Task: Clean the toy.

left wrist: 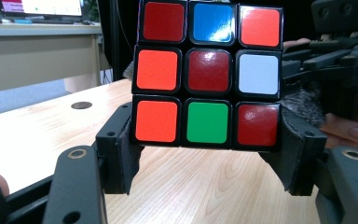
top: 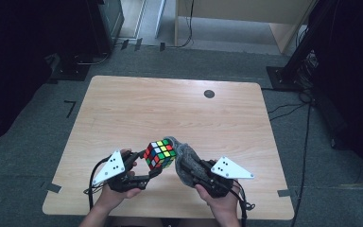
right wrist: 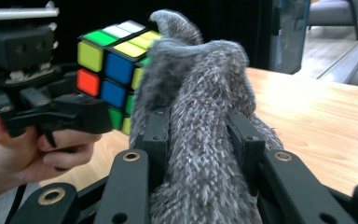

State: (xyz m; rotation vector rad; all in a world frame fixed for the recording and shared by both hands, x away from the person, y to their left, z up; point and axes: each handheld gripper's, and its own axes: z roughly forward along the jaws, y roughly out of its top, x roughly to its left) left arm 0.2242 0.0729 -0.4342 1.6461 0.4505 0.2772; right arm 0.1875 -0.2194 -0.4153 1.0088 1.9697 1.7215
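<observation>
Left tool (top: 153,171) clamping cube (top: 160,153), right tool (top: 185,166) pinching cloth (top: 185,156) (grey, fuzzy)

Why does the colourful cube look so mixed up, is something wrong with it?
The cube is scrambled: the face seen from the left gripper mixes red, orange, blue, white and green squares. It is tilted, clamped above the table, while the right gripper presses a grey cloth against it. Nothing looks broken.

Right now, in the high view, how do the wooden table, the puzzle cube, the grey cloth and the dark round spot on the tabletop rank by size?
1. Wooden table, by far the largest.
2. Grey cloth and puzzle cube: they look much alike, and the right claw hides part of the cloth, so no ranking between them.
3. Dark round spot, the smallest.
</observation>
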